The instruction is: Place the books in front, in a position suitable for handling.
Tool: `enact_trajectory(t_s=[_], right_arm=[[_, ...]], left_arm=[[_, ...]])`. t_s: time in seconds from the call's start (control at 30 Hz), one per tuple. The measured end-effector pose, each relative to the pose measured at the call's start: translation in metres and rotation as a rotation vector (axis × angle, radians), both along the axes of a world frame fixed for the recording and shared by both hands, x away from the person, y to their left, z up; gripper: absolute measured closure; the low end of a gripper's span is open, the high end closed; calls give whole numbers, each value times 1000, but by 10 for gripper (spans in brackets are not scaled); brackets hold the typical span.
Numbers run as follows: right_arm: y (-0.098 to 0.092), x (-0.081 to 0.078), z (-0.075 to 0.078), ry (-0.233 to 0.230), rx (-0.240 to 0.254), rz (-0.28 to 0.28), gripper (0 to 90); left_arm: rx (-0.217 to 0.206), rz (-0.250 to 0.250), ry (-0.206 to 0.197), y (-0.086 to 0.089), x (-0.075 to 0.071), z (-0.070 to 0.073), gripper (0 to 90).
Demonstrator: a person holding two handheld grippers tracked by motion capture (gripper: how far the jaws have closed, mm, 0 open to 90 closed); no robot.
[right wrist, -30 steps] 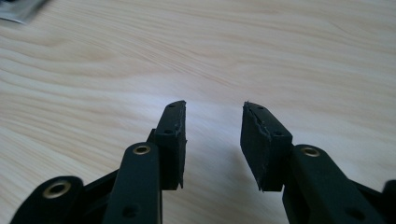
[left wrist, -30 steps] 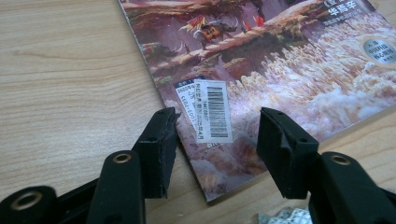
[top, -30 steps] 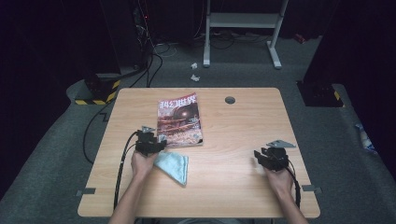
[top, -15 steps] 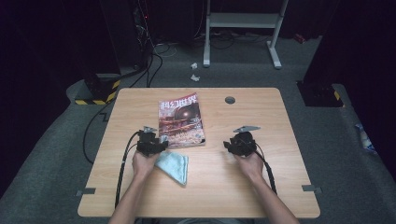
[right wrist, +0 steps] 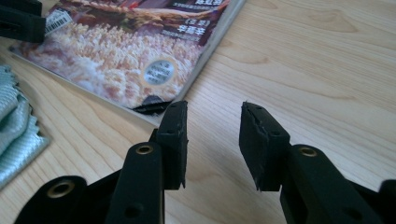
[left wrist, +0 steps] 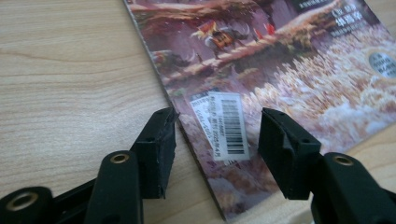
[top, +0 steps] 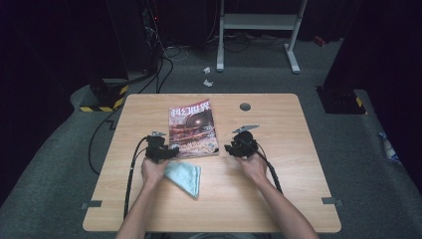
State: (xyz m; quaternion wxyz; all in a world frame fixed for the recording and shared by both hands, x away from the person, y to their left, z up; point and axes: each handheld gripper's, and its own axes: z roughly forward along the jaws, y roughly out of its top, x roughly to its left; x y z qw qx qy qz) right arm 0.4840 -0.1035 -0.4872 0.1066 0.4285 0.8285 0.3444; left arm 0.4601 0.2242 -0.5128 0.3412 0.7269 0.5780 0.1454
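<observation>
My left fingers [left wrist: 215, 140] stand apart astride the near left corner of the magazine [top: 193, 128], one on the surface [top: 278, 124], one over the cover, and have just been opening, gripping nothing. My right fingers [right wrist: 212, 140], also apart and empty, hover just off the magazine's near right corner, I judge to steady or lift it. The cloth [top: 184, 178] lies just nearer than the magazine (within easy reach).

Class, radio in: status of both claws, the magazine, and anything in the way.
Left claw open, straddling the magazine near corner, jaws just opened wider. Right claw open, empty, beside magazine's other near corner. Magazine flat, closed. Cloth lies close by, clear of it.
</observation>
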Motion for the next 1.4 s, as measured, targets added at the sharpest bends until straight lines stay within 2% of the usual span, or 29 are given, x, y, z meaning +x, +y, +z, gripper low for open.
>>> enact_trajectory(t_s=[0.1, 0.2, 0.47, 0.5, 0.53, 0.63, 0.67, 0.7, 0.77, 0.87, 1.03, 1.07, 1.17, 1.2, 1.4], right_arm=[[8, 6, 0, 16, -11, 6, 605], [12, 9, 0, 14, 17, 2, 593], [23, 14, -6, 35, 38, -9, 563], [23, 14, -6, 35, 38, -9, 563], [28, 16, -9, 42, 19, 7, 554], [33, 20, -9, 61, 1, 21, 549], [35, 21, -8, 57, -4, 26, 553], [37, 21, -8, 51, -11, 31, 556], [40, 21, -13, 71, -30, 37, 562], [39, 23, -18, 102, -13, 37, 596], [41, 21, -17, 82, -29, 78, 677], [41, 21, -17, 81, -28, 82, 683], [41, 21, -17, 82, -23, 93, 708], [41, 21, -17, 79, -26, 93, 710], [37, 21, -16, 76, -42, 96, 714]], left_arm=[[13, -1, -6, 1, 0, 0, 450], [23, -2, -10, 0, 0, 0, 450], [23, -3, -18, -2, 1, -1, 458], [23, -3, -18, -2, 1, -1, 460], [55, -28, 3, -4, 5, 2, 462], [66, -39, 11, -8, 7, 4, 464], [64, -35, 10, -7, 9, 2, 460], [45, -29, 14, -7, 8, 2, 462], [46, -30, 17, -7, 8, 2, 472], [57, -34, 14, -7, 8, 3, 476], [67, -38, 20, -7, 9, 3, 477], [69, -41, 36, -9, 10, 5, 478], [124, -60, 53, -14, 14, 9, 480], [128, -63, 61, -16, 15, 10, 481], [123, -76, 62, -21, 15, 10, 486]])
